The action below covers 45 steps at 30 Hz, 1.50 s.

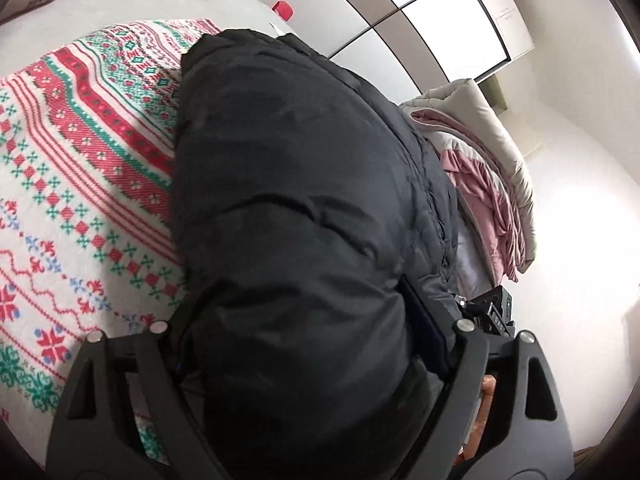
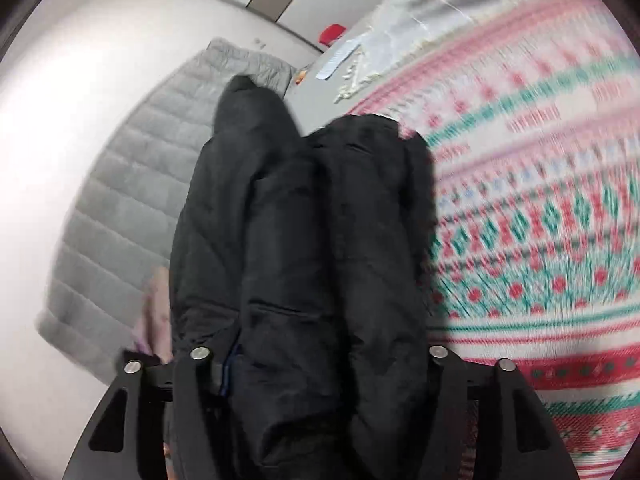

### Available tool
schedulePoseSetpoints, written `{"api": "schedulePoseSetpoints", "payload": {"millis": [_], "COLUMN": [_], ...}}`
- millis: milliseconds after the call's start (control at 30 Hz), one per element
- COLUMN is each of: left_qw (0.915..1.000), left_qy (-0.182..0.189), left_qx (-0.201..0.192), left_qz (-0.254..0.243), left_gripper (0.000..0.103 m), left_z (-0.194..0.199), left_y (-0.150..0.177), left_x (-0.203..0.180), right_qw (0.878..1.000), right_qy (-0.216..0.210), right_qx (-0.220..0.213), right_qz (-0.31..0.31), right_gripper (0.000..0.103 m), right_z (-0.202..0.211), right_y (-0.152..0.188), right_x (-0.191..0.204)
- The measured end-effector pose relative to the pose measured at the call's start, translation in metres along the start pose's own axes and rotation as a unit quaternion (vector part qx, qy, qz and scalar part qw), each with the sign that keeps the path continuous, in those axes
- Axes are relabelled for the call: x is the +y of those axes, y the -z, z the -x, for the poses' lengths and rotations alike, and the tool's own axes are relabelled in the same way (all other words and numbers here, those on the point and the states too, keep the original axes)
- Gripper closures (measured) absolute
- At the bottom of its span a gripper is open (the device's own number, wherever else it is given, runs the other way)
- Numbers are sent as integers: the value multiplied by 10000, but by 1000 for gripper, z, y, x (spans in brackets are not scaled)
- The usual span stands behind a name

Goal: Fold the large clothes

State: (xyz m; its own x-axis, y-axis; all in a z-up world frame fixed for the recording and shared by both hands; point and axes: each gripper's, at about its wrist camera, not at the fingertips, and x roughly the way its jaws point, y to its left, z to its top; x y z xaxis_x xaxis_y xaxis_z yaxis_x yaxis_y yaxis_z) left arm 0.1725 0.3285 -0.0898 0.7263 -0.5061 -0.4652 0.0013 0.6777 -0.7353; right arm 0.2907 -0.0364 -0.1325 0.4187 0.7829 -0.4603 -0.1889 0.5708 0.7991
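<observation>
A black puffer jacket [image 1: 296,208] fills the middle of the left wrist view and hangs over a red, green and white patterned blanket [image 1: 80,152]. My left gripper [image 1: 316,360] is shut on the black jacket, which bulges between its jaws and hides the fingertips. In the right wrist view the same jacket [image 2: 304,248] hangs in long folds between the jaws of my right gripper [image 2: 316,364], which is shut on it. The patterned blanket [image 2: 540,220] lies to its right, blurred. The other gripper's black body [image 1: 494,312] shows at the jacket's right edge.
A pile of grey and pink bedding [image 1: 484,168] lies to the right of the jacket. A grey quilted garment [image 2: 132,184] lies to the left in the right wrist view. A small red object [image 1: 283,9] sits far back by white wardrobe doors [image 1: 400,8].
</observation>
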Motion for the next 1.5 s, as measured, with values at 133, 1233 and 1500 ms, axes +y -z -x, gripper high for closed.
{"api": "schedulePoseSetpoints", "payload": {"millis": [133,1233,1500], "left_qw": [9990,9285,9154], "left_qy": [-449,-3486,-3794], "left_qx": [-11,-69,21], "left_qz": [0,-1281,-1344], "left_gripper": [13,3,3], "left_z": [10,85,76], "left_y": [0,152,157], "left_x": [-14,-165,-156], "right_qw": [9996,9201,9142], "right_qy": [282,3176,3343], "right_qx": [65,-282,194], "right_qz": [-56,2276,2282], "right_gripper": [25,12,12], "right_z": [10,190,167], "right_y": [3,154,169], "right_x": [-4,126,127]}}
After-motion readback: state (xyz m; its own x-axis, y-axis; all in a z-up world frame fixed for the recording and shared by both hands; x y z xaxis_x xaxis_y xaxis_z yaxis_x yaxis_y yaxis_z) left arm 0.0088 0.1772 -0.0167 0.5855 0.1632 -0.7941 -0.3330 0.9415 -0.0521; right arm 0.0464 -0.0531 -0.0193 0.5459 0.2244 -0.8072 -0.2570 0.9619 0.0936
